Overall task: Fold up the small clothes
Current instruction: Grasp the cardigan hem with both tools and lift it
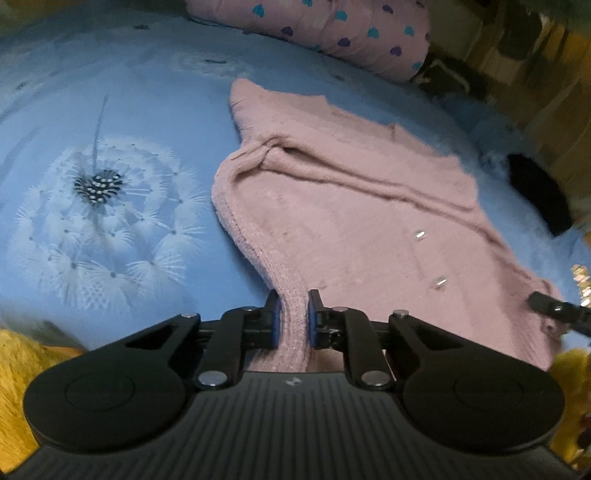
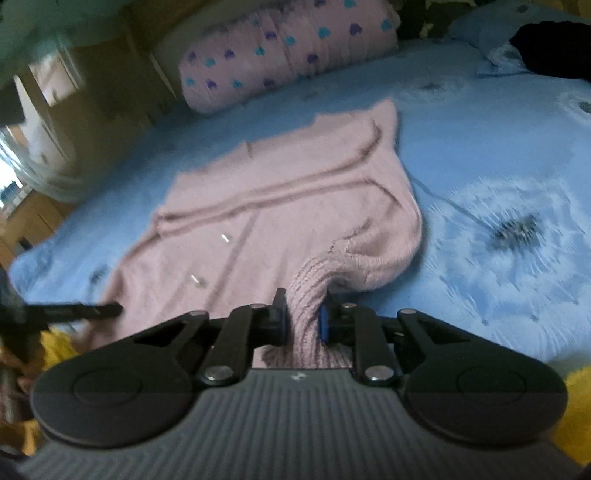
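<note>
A small pink knit cardigan [image 1: 351, 206] with shiny buttons lies spread on a blue bedsheet; it also shows in the right wrist view [image 2: 280, 206]. My left gripper [image 1: 293, 310] is shut on the cardigan's ribbed near edge. My right gripper [image 2: 303, 314] is shut on a ribbed cuff or hem of the same cardigan, bunching the cloth just ahead of the fingers. The other gripper's finger shows at the right edge of the left wrist view [image 1: 554, 308] and at the left edge of the right wrist view [image 2: 74, 312].
The blue sheet [image 1: 110, 110] has a white dandelion print [image 1: 99, 218]. A pink bolster with hearts [image 1: 332, 33] lies at the far side. A black item [image 1: 539, 195] sits at the right. Yellow fabric [image 1: 22, 369] lies at the near edge.
</note>
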Demonstrator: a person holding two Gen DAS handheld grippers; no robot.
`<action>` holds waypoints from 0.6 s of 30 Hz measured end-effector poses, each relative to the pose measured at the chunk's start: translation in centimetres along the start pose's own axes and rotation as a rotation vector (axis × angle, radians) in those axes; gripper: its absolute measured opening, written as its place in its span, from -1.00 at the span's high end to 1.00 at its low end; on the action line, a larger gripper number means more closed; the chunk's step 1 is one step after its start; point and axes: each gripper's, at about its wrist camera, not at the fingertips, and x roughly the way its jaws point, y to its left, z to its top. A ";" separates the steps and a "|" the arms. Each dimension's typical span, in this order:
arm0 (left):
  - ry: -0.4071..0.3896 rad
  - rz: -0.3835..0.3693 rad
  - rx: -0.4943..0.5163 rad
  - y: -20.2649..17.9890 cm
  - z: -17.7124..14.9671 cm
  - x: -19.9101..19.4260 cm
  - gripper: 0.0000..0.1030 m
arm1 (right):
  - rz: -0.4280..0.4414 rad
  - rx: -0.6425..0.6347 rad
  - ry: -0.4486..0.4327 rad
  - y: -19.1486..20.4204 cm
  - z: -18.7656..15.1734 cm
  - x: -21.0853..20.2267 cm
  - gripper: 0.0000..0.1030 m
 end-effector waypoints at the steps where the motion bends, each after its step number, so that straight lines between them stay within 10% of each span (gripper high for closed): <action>1: -0.007 -0.019 -0.014 0.0 0.2 -0.2 0.69 | 0.017 0.007 -0.014 0.1 0.3 -0.1 0.63; 18: -0.145 -0.221 -0.110 -2.4 6.1 -3.0 0.71 | 0.167 0.081 -0.171 0.8 5.5 0.2 0.64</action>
